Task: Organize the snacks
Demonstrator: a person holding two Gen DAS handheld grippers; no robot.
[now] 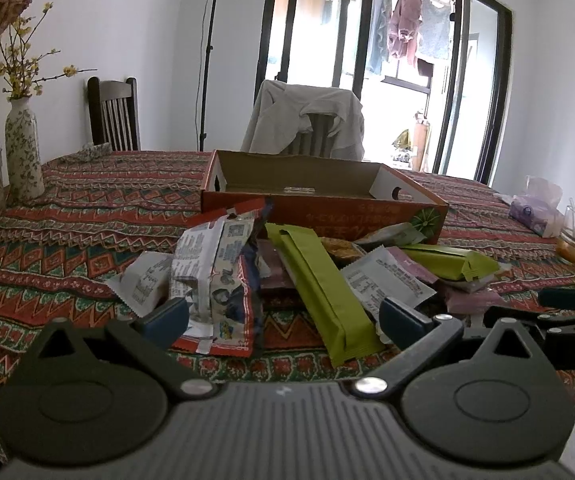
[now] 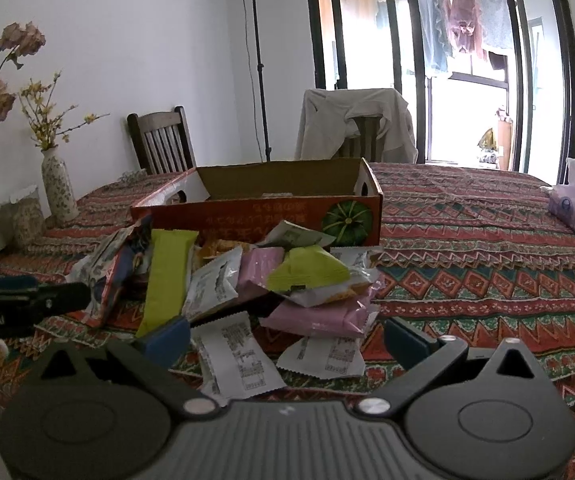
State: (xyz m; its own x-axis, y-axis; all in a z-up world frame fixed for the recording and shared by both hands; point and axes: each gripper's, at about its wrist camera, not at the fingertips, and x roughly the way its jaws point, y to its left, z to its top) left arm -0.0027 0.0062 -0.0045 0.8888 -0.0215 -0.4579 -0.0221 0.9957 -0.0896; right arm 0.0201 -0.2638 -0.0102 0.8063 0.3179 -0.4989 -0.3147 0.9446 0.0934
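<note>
While both jaws gape empty | crinkly foil snack packets (image 2: 247, 280) heaped | cardboard box (image 2: 271, 204) rectangular

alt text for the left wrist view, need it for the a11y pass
The open left gripper points at a heap of snack packets on a patterned tablecloth, a long green packet lying between its fingers. Behind the heap stands an open orange cardboard box; the right gripper shows at the right edge.

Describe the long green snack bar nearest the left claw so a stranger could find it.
Start at the orange cardboard box on the patterned tablecloth; the snack pile lies against its near side. The long olive-green bar runs from the pile toward the camera, longest wrapper there, plain and unprinted.
</note>
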